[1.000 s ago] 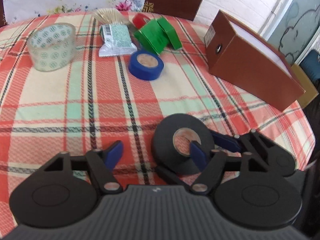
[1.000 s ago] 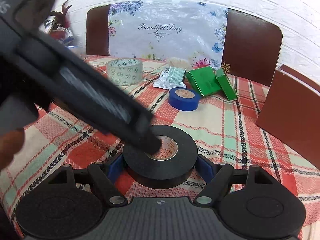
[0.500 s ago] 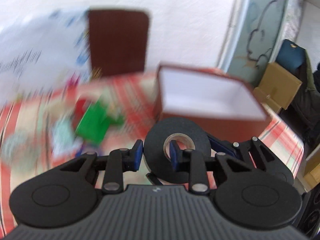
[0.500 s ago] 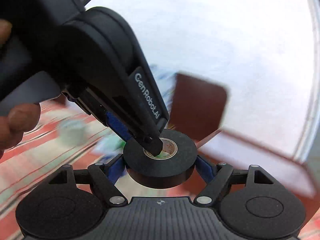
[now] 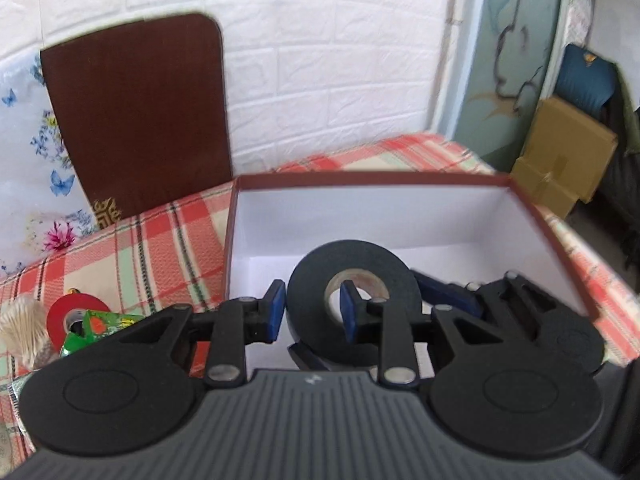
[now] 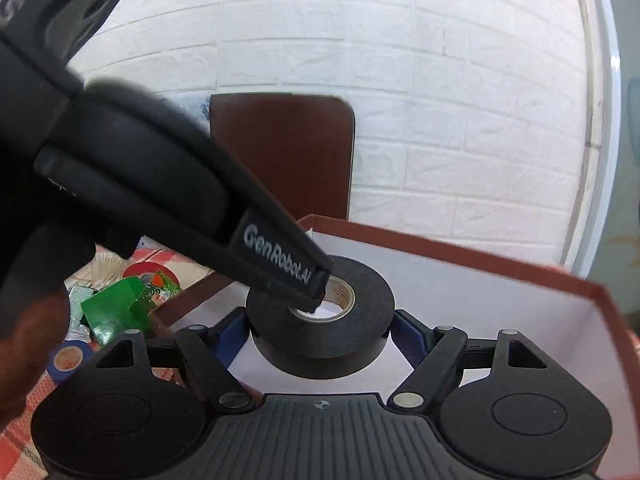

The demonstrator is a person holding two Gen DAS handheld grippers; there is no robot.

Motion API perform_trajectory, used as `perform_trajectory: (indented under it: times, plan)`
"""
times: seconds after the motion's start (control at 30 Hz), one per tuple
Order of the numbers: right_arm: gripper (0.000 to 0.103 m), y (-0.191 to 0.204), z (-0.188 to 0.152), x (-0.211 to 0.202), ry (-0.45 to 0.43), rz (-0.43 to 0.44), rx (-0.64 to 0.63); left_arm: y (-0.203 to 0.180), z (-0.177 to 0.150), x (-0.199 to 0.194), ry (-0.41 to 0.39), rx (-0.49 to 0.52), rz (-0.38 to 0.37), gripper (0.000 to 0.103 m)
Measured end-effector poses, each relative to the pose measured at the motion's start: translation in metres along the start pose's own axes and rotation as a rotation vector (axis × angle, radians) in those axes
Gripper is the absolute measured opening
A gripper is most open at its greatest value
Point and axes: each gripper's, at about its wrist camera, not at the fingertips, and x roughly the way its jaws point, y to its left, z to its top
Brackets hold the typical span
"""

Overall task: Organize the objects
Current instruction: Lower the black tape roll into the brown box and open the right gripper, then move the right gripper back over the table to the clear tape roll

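A black tape roll [image 5: 360, 256] hangs over the open brown box [image 5: 372, 178] with its white inside. My left gripper [image 5: 312, 312] pinches the roll's wall, one blue pad in the core and one on the outer edge; its jaws are opening slightly with the wall still between them. My right gripper [image 6: 320, 332] is shut across the roll's [image 6: 360, 300] full width, a blue pad on each side. In the right wrist view the left gripper's fingers [image 6: 316, 284] reach down into the core, above the box [image 6: 440, 248].
On the plaid cloth left of the box lie a red tape roll [image 5: 76, 312], a green carton [image 6: 116, 308], a blue tape roll [image 6: 68, 360] and a bundle of toothpicks [image 5: 20, 328]. A brown chair back [image 5: 136, 120] stands behind. Cardboard boxes [image 5: 568, 152] sit off to the right.
The left jaws closed on the roll's wall. Both grippers lifted the black roll off the cloth and carried it right, over the open box.
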Motion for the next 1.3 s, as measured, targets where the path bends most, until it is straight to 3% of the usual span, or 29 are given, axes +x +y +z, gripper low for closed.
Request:
perform_trajectory:
  times: [0.1, 0.23, 0.47, 0.6, 0.8, 0.97, 1.3]
  plan:
    - [0.078, 0.004, -0.003, 0.001, -0.018, -0.042, -0.029, 0.002, -0.004, 0.009, 0.032, 0.002, 0.005, 0.035]
    - [0.075, 0.004, -0.011, -0.014, -0.034, -0.045, 0.031, 0.002, -0.011, -0.003, 0.015, 0.037, 0.027, 0.040]
    - [0.075, 0.014, -0.028, -0.079, -0.145, -0.100, 0.019, -0.002, -0.027, -0.046, -0.040, 0.043, 0.030, 0.047]
    - [0.075, 0.028, -0.046, -0.117, -0.165, -0.110, 0.044, -0.002, -0.042, -0.065, -0.052, 0.041, 0.037, 0.052]
    - [0.078, 0.065, -0.077, -0.070, -0.016, -0.062, 0.087, 0.012, -0.071, -0.079, -0.023, 0.000, 0.083, 0.053]
    - [0.078, 0.084, -0.095, -0.066, 0.109, -0.008, 0.132, 0.031, -0.101, -0.078, 0.026, -0.029, 0.162, 0.055]
    - [0.078, 0.120, -0.095, -0.071, 0.171, 0.031, 0.066, 0.077, -0.144, -0.079, 0.090, -0.107, 0.272, 0.060]
